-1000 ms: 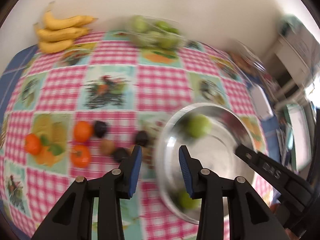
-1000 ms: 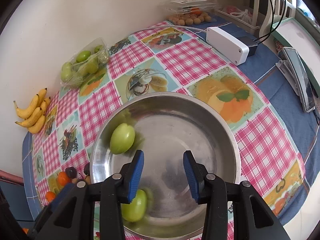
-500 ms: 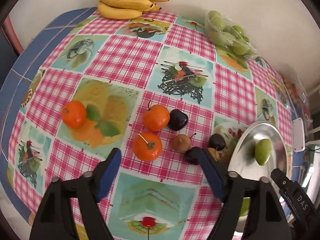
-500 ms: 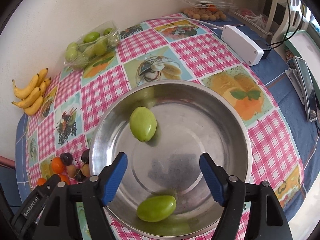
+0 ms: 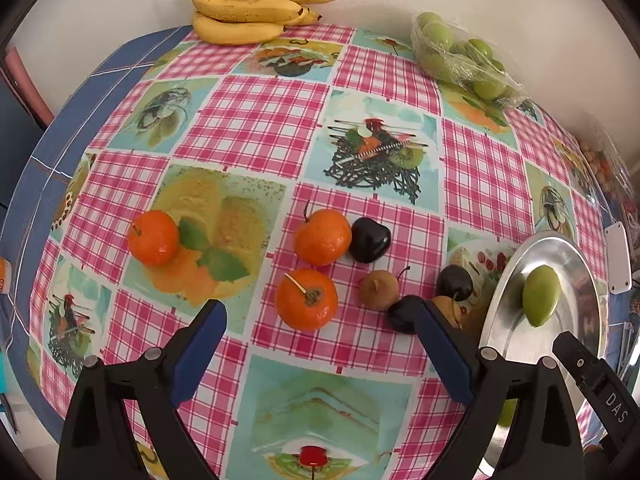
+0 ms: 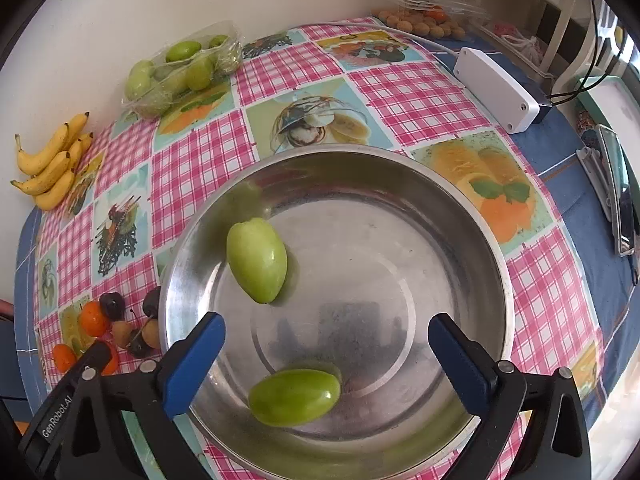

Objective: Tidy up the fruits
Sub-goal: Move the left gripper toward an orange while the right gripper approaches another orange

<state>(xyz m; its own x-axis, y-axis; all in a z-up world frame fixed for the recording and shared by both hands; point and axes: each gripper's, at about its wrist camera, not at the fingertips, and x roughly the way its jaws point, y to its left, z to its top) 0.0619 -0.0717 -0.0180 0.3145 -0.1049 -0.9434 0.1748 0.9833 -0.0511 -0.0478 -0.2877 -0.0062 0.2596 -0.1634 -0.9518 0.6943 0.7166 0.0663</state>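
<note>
Left gripper [image 5: 320, 344], jaws spread wide and empty, hangs over the near round orange tangerine [image 5: 306, 298] on the pink-checked tabletop [image 5: 256, 120], apparently lined up to take it.

Right gripper [image 6: 326, 346], likewise released, hovers above the shiny steel bowl [image 6: 496, 248], where two oval green fruits [image 6: 257, 260] lie well apart.

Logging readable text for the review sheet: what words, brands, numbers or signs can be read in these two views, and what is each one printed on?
"DAS": white letters on the black arm of the right tongs, seen at the lower right of the left wrist view.
"GenRobot.AI": white letters on the black arm of the left tongs, seen at the lower left of the right wrist view.
Orange item at the table's left edge: print too small to read.
No text shows on the tablecloth, fruit or bowl.
</note>
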